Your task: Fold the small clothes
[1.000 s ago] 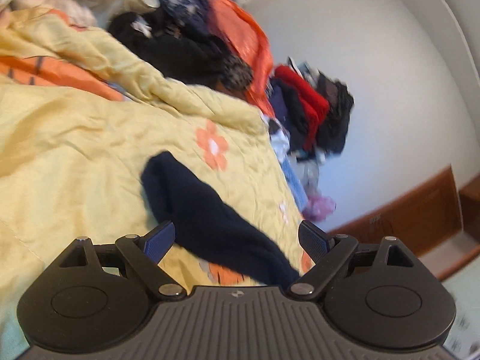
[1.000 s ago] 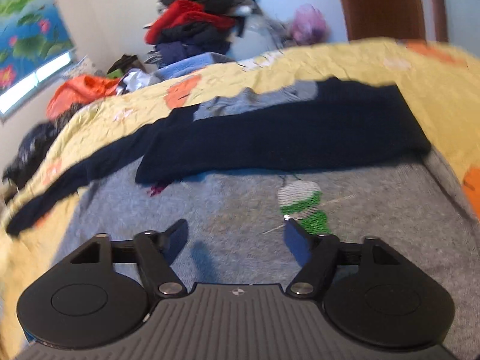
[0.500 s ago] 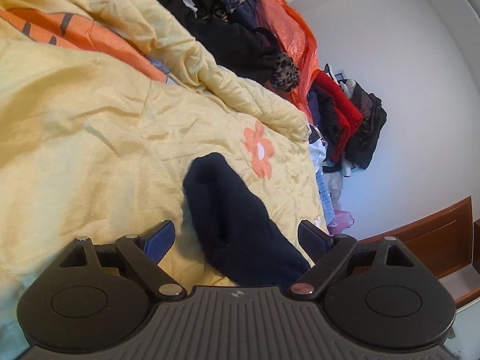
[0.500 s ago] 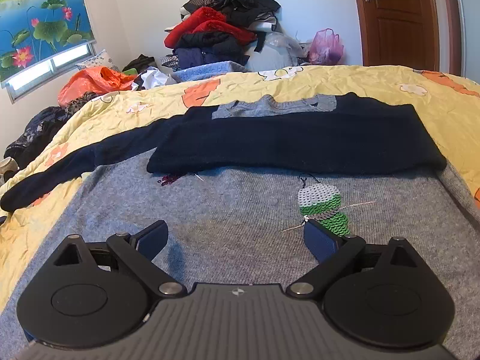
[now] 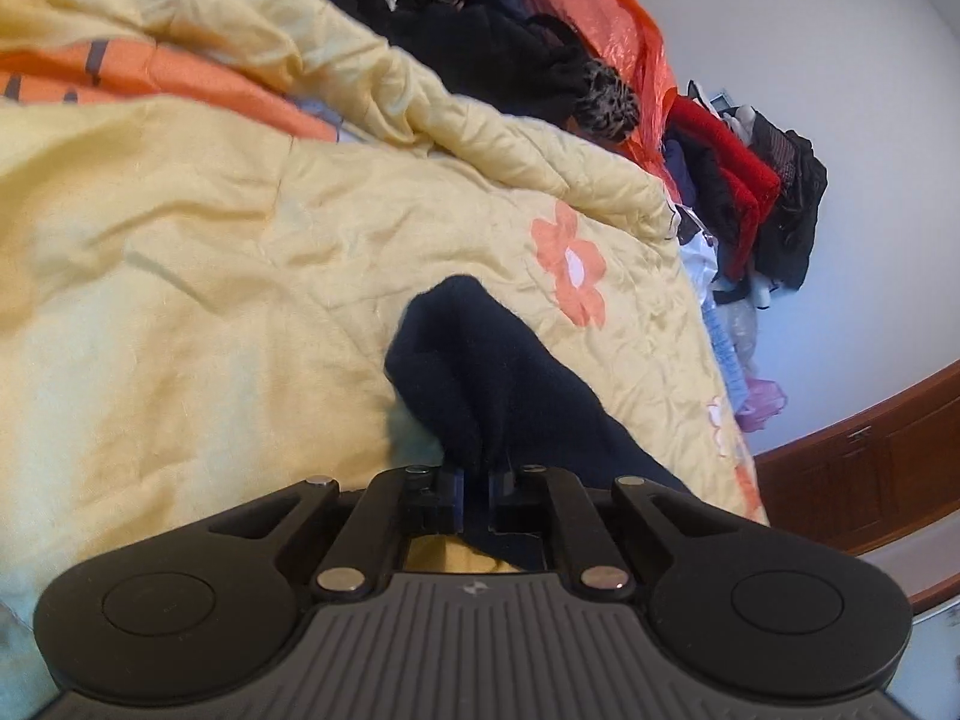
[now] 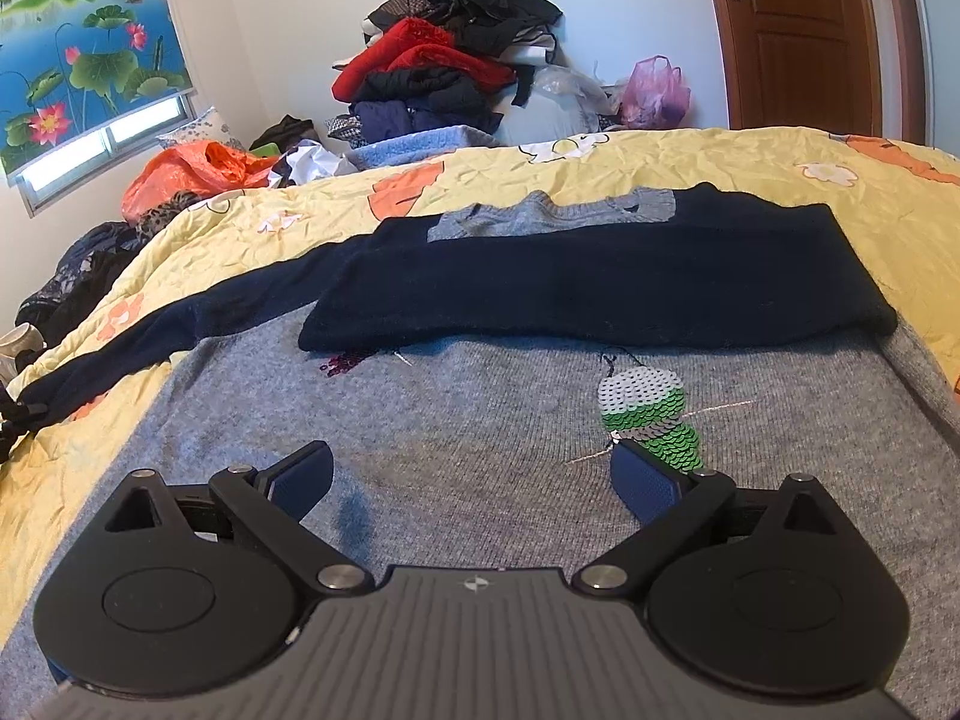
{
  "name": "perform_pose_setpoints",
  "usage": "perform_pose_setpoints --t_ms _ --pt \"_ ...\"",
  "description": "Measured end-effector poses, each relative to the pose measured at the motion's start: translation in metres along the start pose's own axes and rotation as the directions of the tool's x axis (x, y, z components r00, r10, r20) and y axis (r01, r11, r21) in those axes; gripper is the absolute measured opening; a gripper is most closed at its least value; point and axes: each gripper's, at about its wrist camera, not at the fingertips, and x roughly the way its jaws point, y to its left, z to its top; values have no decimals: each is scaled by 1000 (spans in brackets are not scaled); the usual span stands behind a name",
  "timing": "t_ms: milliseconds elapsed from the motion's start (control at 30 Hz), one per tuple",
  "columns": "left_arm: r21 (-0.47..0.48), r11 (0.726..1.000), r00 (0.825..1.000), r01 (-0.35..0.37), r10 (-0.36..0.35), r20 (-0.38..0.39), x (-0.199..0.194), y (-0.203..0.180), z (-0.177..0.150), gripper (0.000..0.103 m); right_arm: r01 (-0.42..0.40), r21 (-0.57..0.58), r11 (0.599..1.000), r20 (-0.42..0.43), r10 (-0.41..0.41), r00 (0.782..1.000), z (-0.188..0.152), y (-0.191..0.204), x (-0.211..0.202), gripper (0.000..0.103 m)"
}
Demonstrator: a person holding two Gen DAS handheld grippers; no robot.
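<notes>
Left wrist view shows our left gripper [image 5: 477, 487] clenched on the navy sleeve [image 5: 480, 372] lying on the yellow quilt [image 5: 210, 252]. Our right gripper [image 6: 471, 480] hovers spread above the grey sweater [image 6: 480, 420]; one sleeve [image 6: 600, 294] looks folded across, this one remains.
</notes>
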Motion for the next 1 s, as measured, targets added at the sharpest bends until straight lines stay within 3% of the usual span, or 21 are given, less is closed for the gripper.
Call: perform_pose_setpoints --t_ms 100,167,233,300,367,400,433,467,500,567,667,767,833,1000 --pt "158 983 992 -93 78 98 -11 -26 -8 6 -3 3 1000 1 3 1000 0 0 0 98" --pt "337 927 972 -165 95 214 -23 -61 -22 6 -5 6 1000 3 5 1000 0 0 0 99" --pt "518 816 935 -257 75 347 -31 -102 -47 6 -5 8 1000 3 5 1000 0 0 -1 99" --pt "679 674 910 -289 -26 413 -34 -138 -85 6 -3 5 1000 1 3 1000 0 1 -1 99" --pt "818 497 916 -289 -105 387 -24 -162 -133 6 6 -2 1000 -6 -6 1000 1 2 0 98" --pt "857 427 920 -288 -126 372 -18 -167 -154 6 14 -7 1000 -21 -14 1000 4 5 1 99" --pt "882 370 921 -293 -138 363 -12 -168 -173 6 18 2 1000 -46 -17 999 9 7 3 99" --pt "894 336 922 -296 -144 359 -7 -168 -186 6 -2 43 999 -72 5 997 17 9 5 97" --pt "900 328 926 -287 -145 348 -4 -167 -194 6 -58 112 992 -90 69 994 26 11 7 97" --pt "901 340 933 -269 -139 331 0 -164 -200 6 -198 270 942 -98 232 968 45 18 14 97" --pt "901 337 929 -274 -148 338 0 -158 -204 6 -355 458 815 -98 444 891 69 43 44 98" --pt "901 342 929 -268 -155 335 -4 -156 -203 6 -395 587 707 -153 575 803 80 81 87 98" --pt "899 348 929 -266 -156 335 -5 -156 -205 6 -374 616 693 -199 597 777 82 107 111 98" --pt "905 340 931 -257 -164 327 -3 -157 -209 6 -356 602 715 -249 592 767 81 156 138 97"
